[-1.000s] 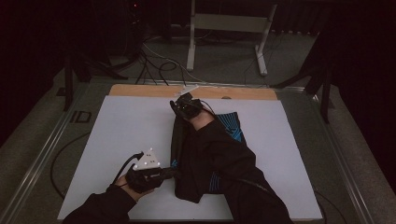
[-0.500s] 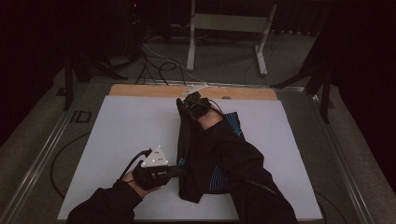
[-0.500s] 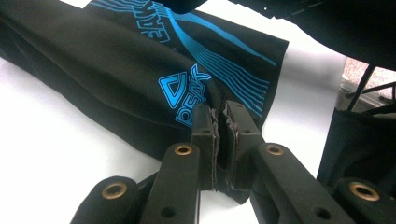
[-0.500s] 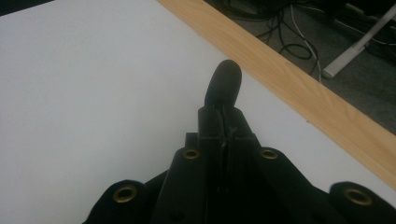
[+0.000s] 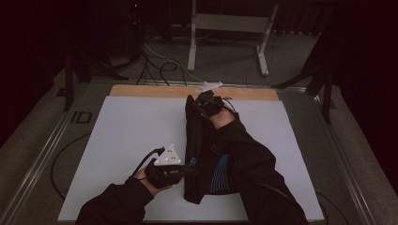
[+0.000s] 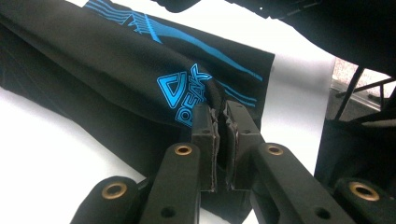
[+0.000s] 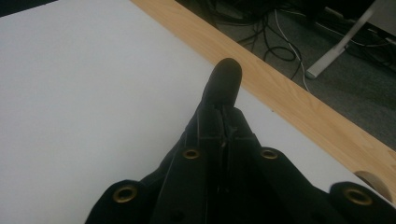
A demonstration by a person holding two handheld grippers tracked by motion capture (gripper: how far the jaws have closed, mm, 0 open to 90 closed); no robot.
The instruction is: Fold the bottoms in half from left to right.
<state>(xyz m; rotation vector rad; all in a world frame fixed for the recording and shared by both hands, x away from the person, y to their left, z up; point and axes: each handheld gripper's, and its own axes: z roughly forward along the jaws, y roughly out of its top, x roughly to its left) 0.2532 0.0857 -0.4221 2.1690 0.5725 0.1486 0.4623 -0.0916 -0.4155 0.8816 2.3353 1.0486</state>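
while the soft black garment point(image 5: 197, 154) with blue print is stretched lengthwise on the smooth white table point(image 5: 122, 136), folds are pinched by the left gripper point(image 6: 220, 122) and right gripper point(image 7: 223, 105); both were carried farther since.

1. The bench point(image 5: 126, 140) has a white top, with a strip of light wood point(image 5: 145, 91) along its far edge, just beyond the right tool point(image 5: 202, 104).
2. A black garment point(image 5: 199, 159) with blue print lies on the white top, stretched from the left tool point(image 5: 183, 172) to the right tool.
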